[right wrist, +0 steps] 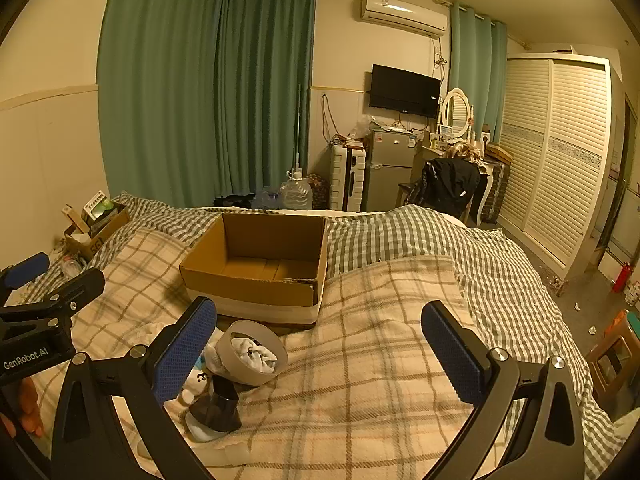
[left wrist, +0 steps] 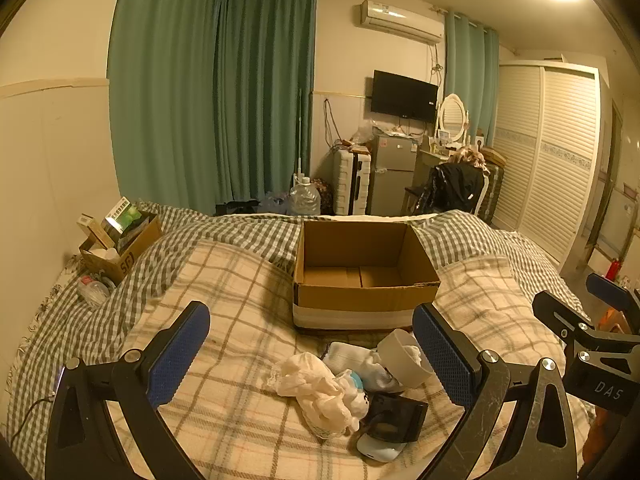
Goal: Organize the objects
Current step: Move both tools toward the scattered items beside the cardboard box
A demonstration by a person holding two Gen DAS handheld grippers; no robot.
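Blue-padded black fingers of the left gripper [left wrist: 311, 354] are seen spread wide and empty, framing a small heap on the beige plaid blanket [left wrist: 224, 280]. The right gripper [right wrist: 319, 354] is likewise held wide apart with nothing between its pads, and only blanket lies ahead of it.

In the heap a crumpled cream cloth [left wrist: 316, 390] lies on the left, a round white paper tub [left wrist: 406, 358] is tipped on its side with white fabric stuffed into it, and a dark conical piece on a pale blue-white base [left wrist: 390, 426] rests nearest. All are touching or overlapping. The open brown cardboard box [left wrist: 362, 276] sits just beyond them, apparently empty — presumably the place for the items.

Several risks are judged likely. Because the things are tangled, a neighbour could be dragged along when one is lifted and dropped short of the box. The tub could be crushed or rolled away if pinched on its thin wall, and its contents spilled. The soft bedding gives way under pressure, so a low grasp could catch the blanket — not the object.
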